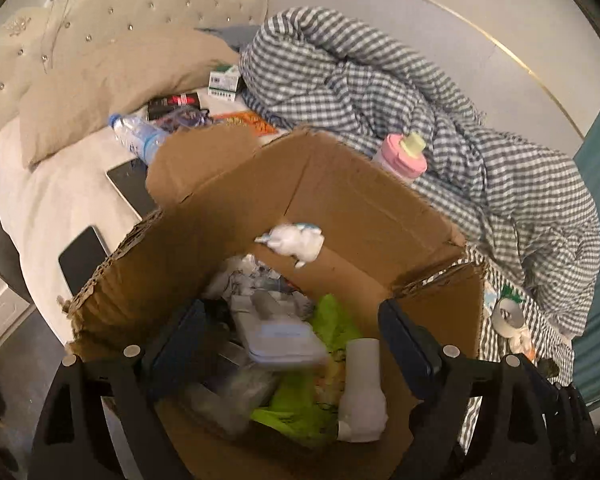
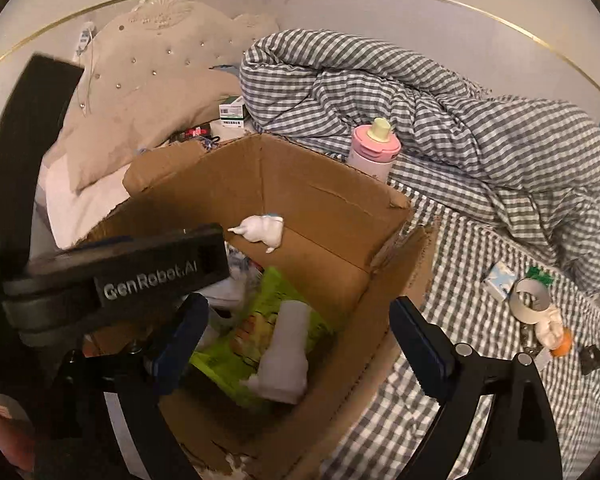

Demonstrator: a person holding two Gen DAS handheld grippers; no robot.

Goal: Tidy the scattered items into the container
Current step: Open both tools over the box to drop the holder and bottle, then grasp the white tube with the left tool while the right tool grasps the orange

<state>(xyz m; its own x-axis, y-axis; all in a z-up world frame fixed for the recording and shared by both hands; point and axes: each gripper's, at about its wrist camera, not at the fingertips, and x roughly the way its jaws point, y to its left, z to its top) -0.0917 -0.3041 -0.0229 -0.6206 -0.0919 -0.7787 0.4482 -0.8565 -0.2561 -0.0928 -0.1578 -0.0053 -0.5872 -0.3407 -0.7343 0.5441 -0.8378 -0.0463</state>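
An open cardboard box (image 1: pixel 364 208) (image 2: pixel 324 208) sits on the bed and holds a green packet (image 1: pixel 300 396) (image 2: pixel 260 320), a white bottle (image 1: pixel 362 392) (image 2: pixel 286 356), a blurred flat white case (image 1: pixel 284 340) and other bits. A small white figurine (image 1: pixel 296 242) (image 2: pixel 262 232) shows blurred against the far wall of the box. My left gripper (image 1: pixel 292 348) is open over the box, empty. It also shows in the right wrist view (image 2: pixel 120 280). My right gripper (image 2: pixel 300 336) is open over the box, empty.
On the bed lie a pink bottle (image 1: pixel 402 158) (image 2: pixel 374 150), a water bottle (image 1: pixel 138 134), a tablet (image 1: pixel 134 186), a phone (image 1: pixel 82 258), a green-white carton (image 1: pixel 224 82), a tape roll (image 2: pixel 532 300), a small blue-white box (image 2: pixel 500 280) and a checked duvet (image 2: pixel 440 112).
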